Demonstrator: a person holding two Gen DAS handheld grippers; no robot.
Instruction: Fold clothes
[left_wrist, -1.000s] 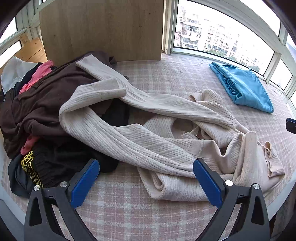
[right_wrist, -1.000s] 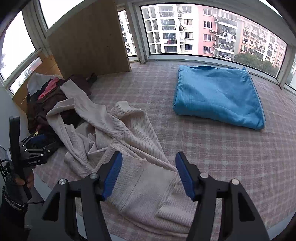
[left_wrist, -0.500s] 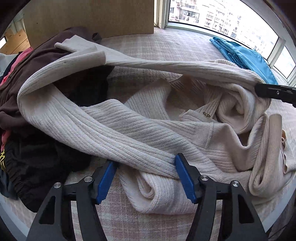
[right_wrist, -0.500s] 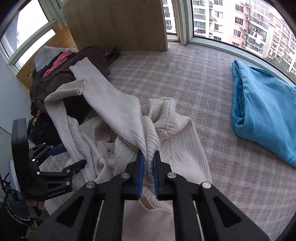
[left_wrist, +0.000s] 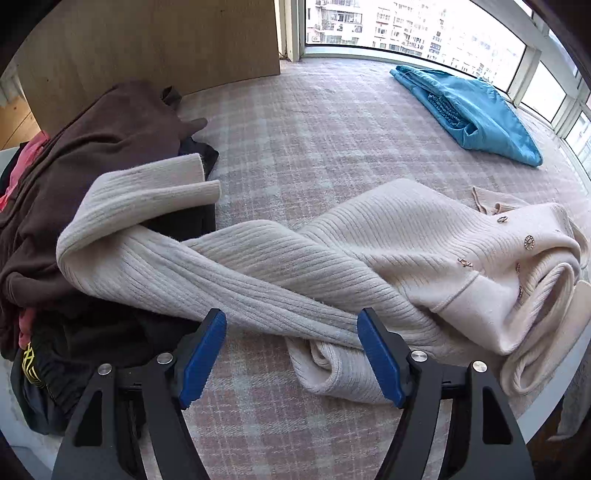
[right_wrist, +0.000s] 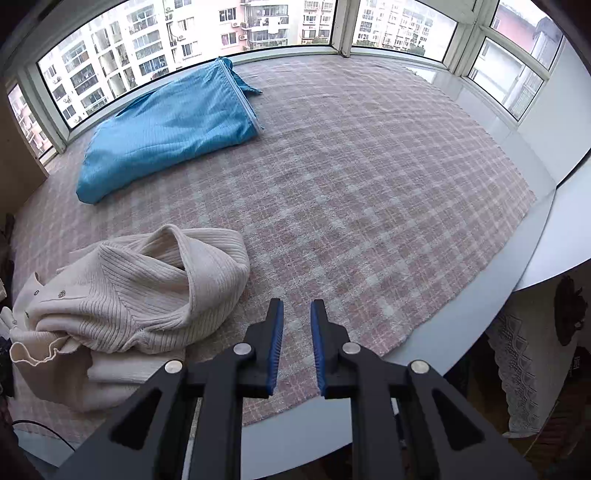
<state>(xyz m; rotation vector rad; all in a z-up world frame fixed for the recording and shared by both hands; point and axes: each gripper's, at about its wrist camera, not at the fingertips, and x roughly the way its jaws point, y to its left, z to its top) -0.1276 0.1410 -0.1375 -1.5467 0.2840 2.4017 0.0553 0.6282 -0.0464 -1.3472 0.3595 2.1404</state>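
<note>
Cream ribbed knit, that's what is being dealt with here: a buttoned cardigan (left_wrist: 369, 266) sprawled across the middle of the left wrist view, one sleeve running up to the left and draped over the dark clothes pile (left_wrist: 85, 173) at the left edge. My guess is it was pulled off that pile and hasn't been laid flat yet, so folding has barely started. In the right wrist view the same cardigan (right_wrist: 136, 295) sits bunched at lower left on the pink plaid mat (right_wrist: 369, 192).

The left gripper (left_wrist: 291, 350) sits at bottom centre with its blue pads spread wide, either side of the sleeve where it crosses the mat, nothing pinched. It looks lined up to grab that sleeve, though that's just my read. The right gripper (right_wrist: 296, 347) is at bottom centre of its own frame, fingers drawn in to a narrow gap with only bare mat showing between them, holding nothing and off to the right of the knit.

The blue garment (right_wrist: 166, 125) is at upper left of the right view, upper right in the left view, already flattened and parked by the window, well apart from the cardigan. It looks like the finished spot.

As for writing, there's not much. Small metal buttons on the cardigan show some kind of motif but it's too small to read. There's a yellow print on the black garment (left_wrist: 31, 363) at lower left of the left view, and it isn't legible either.
</note>
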